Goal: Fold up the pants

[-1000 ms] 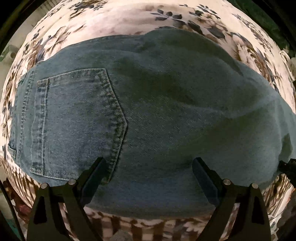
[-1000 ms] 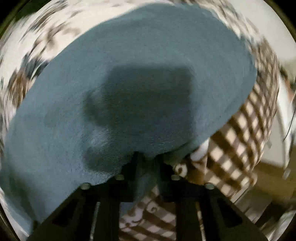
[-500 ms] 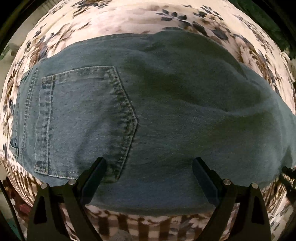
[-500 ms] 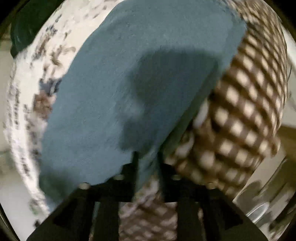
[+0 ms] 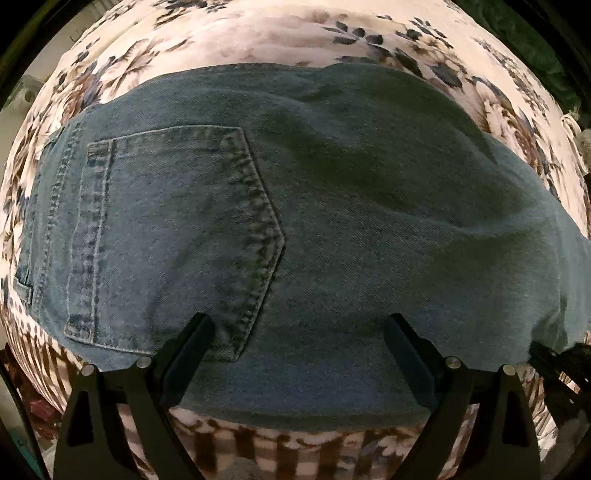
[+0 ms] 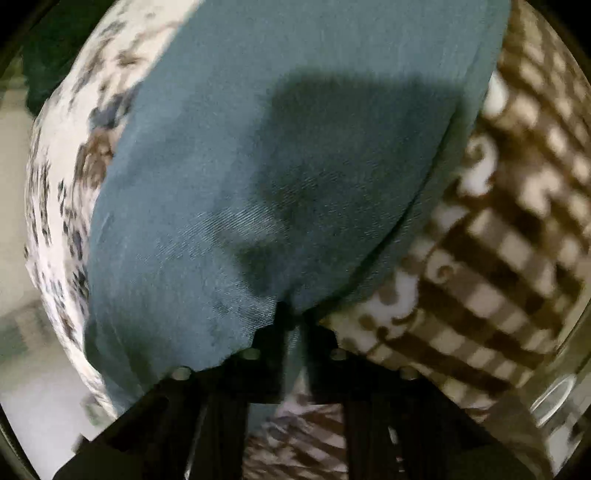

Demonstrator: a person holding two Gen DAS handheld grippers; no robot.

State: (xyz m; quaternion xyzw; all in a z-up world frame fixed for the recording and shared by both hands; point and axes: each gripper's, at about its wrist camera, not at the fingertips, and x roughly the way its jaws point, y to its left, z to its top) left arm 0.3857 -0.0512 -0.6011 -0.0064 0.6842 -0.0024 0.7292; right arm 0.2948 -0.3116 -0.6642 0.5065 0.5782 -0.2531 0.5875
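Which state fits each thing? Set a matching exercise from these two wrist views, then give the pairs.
Things:
1. left gripper
2. right gripper
3. back pocket
4. floral cover

States:
A. stitched flat on the jeans
B. spread beneath the denim
C. jaws wide apart, holding nothing
D. jaws shut on a fold of denim

Pairs: 1-C, 2-D, 3-A, 4-B
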